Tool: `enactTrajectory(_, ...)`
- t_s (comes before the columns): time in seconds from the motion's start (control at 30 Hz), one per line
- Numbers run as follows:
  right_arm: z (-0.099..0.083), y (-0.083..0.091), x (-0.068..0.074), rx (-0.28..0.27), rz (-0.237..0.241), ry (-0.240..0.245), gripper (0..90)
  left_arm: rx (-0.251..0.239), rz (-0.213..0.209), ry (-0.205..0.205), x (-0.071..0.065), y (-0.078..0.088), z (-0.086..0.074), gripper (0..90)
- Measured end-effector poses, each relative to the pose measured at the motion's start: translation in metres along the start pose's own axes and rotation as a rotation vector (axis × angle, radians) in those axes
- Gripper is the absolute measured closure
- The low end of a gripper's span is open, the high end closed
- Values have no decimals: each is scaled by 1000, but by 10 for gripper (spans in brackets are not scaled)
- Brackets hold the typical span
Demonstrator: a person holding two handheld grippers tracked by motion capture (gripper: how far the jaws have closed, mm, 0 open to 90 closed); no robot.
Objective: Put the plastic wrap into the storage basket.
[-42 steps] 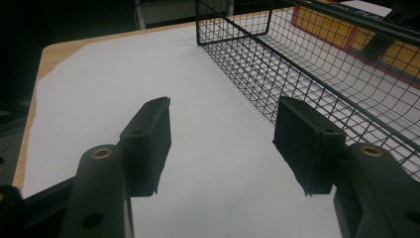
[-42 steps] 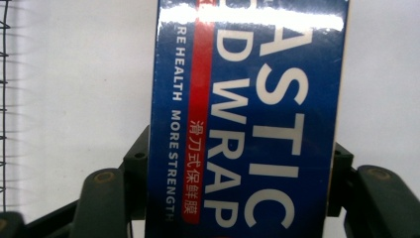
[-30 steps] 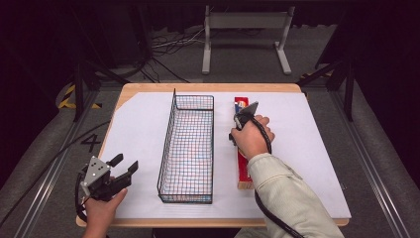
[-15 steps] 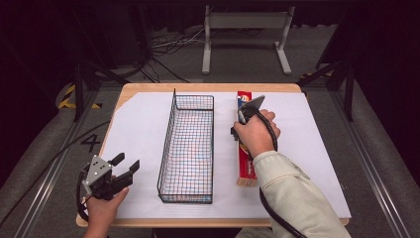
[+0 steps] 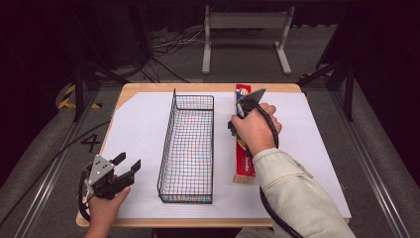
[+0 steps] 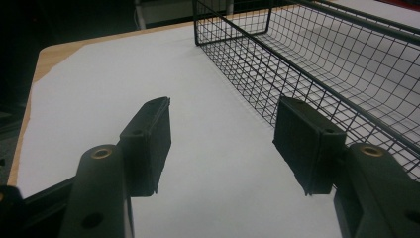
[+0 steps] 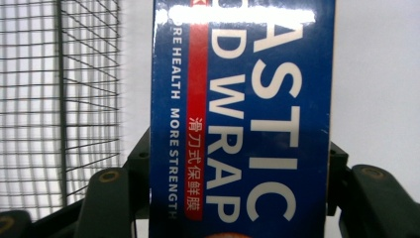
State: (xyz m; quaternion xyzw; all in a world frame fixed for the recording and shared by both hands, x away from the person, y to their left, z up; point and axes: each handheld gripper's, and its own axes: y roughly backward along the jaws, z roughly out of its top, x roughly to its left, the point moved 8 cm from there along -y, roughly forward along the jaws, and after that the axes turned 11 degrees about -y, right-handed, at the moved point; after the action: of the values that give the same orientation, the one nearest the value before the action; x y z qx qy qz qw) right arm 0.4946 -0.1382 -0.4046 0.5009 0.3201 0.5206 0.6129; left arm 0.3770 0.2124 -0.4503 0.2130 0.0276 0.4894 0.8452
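Note:
A long plastic wrap box [image 5: 244, 167], red and blue, lies lengthwise on the white sheet to the right of the black wire basket [image 5: 171, 130]. My right gripper [image 5: 240, 124] is over the box's middle, and a hand covers much of it. In the right gripper view its jaws press both long sides of the box [image 7: 247, 99], so the right gripper [image 7: 240, 153] is shut on it. The left gripper [image 5: 128, 162] hovers near the table's front left corner. Its jaws stand wide apart with nothing between them in the left gripper view [image 6: 223, 134], and the basket [image 6: 307, 74] is just to its right.
A white sheet [image 5: 138, 124] covers most of the wooden table [image 5: 148, 88]. The basket holds nothing. Beyond the far edge stand a grey metal frame [image 5: 245, 22] and loose cables [image 5: 168, 44] on the floor. Dark stands flank both sides of the table.
The right hand and its gripper have slid a little farther along the box, and the box's near end has crept slightly away from the front edge. The left gripper stays put.

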Motion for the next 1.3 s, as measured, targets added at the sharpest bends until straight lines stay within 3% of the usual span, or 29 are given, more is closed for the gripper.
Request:
enactTrajectory(0.27, -5, 12, 11, -5, 26, 11, 402, 4, -6, -11, -2, -1, 0, 394)
enactTrajectory(0.5, -14, 23, 32, -8, 70, 46, 401, 5, -8, -17, -3, -1, 0, 392)
enactTrajectory(0.93, -29, 32, 59, 4, 86, 63, 400, 6, -7, -16, -5, -1, 2, 393)
enactTrajectory(1.3, -41, 35, 86, 10, 111, 125, 400, 10, -7, -21, -5, -3, 2, 393)
